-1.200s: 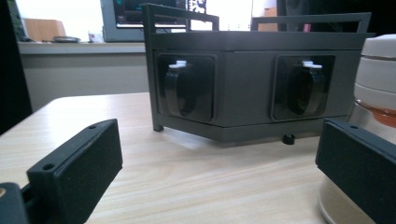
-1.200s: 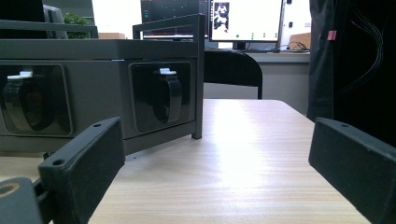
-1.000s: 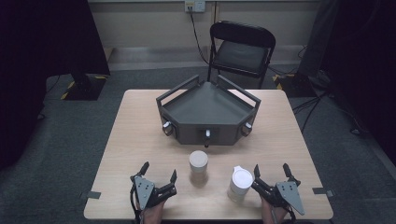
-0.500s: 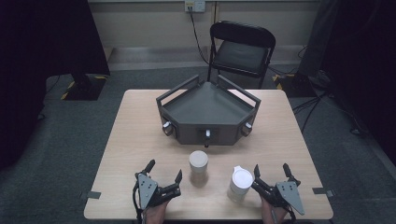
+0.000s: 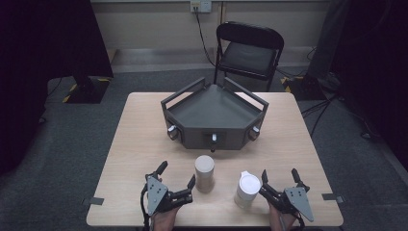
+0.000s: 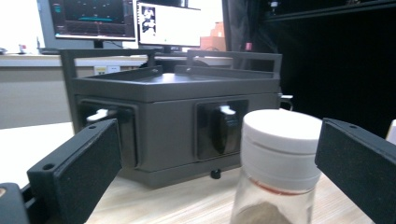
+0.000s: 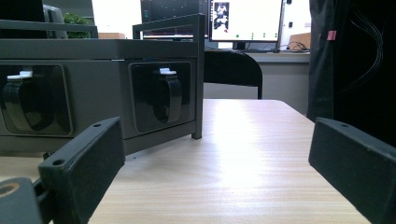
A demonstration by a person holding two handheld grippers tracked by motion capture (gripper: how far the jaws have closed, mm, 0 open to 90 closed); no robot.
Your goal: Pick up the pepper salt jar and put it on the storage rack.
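A clear jar of brown powder with a pale lid [image 5: 204, 173] stands on the table near the front. Beside it on the right is a white jar [image 5: 248, 189]. My left gripper [image 5: 177, 173] is open just left of the brown jar, its right fingertip close to the jar's side. In the left gripper view the jar [image 6: 279, 158] stands between the open jaws of the left gripper [image 6: 219, 158], nearer the right one. My right gripper [image 5: 278, 174] is open just right of the white jar. In its own view the right gripper [image 7: 215, 158] has bare tabletop between its jaws.
A dark grey angular box [image 5: 211, 118] with rails and front knobs [image 5: 213, 140] sits mid-table behind the jars. A black folding chair [image 5: 248, 53] stands beyond the far edge. The wooden table [image 5: 139, 144] has free surface on both sides of the box.
My left gripper has moved right and slightly forward, closing in on the brown jar. The right gripper and both jars have stayed put.
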